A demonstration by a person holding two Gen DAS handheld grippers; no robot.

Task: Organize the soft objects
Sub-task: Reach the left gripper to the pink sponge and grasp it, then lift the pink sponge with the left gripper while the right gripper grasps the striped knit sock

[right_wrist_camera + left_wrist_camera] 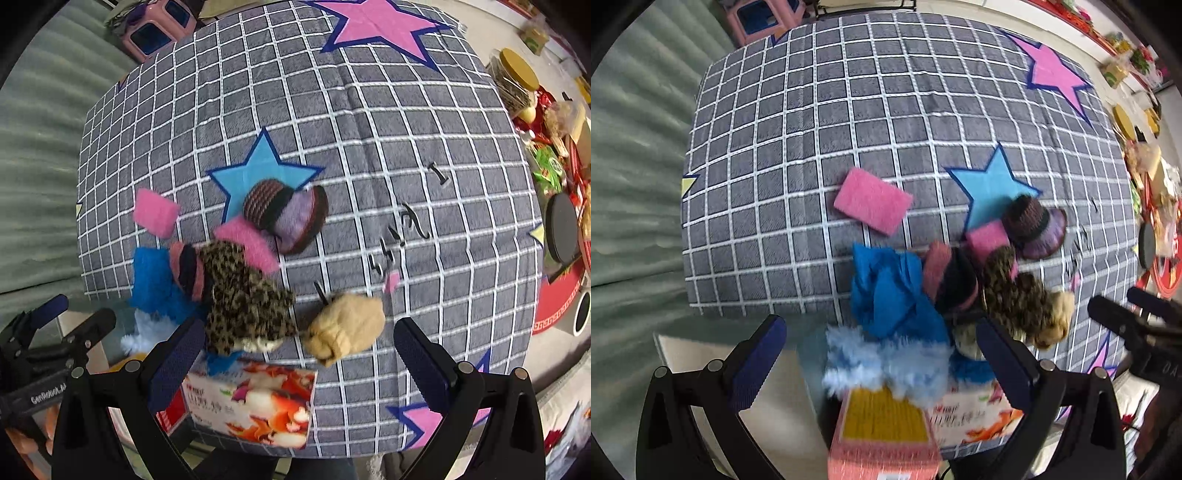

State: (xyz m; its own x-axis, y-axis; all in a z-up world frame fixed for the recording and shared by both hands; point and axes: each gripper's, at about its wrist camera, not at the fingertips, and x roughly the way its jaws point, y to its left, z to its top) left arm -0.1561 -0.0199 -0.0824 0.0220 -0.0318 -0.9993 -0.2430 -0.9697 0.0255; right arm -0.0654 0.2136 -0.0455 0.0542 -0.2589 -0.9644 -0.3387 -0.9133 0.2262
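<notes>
Soft things are heaped at the near edge of a grey checked cushion [812,110]: a blue cloth [886,291], a light-blue fluffy piece [886,365], a striped knit piece [951,277], a leopard-print item [243,295] and a tan plush [347,325]. A knitted hat [288,210] and two pink sponges [871,201] [247,240] lie farther back. My left gripper [882,365] is open above the fluffy piece, with a blurred pink-and-yellow block [882,424] below it. My right gripper [301,363] is open just short of the tan plush.
A printed carton [255,398] stands against the cushion's near edge. A pink stool [757,18] is beyond the far side. A green ribbed surface [635,166] runs along the left. Cluttered goods, a yellow-lidded jar [517,74] and a black disc [561,229] crowd the right.
</notes>
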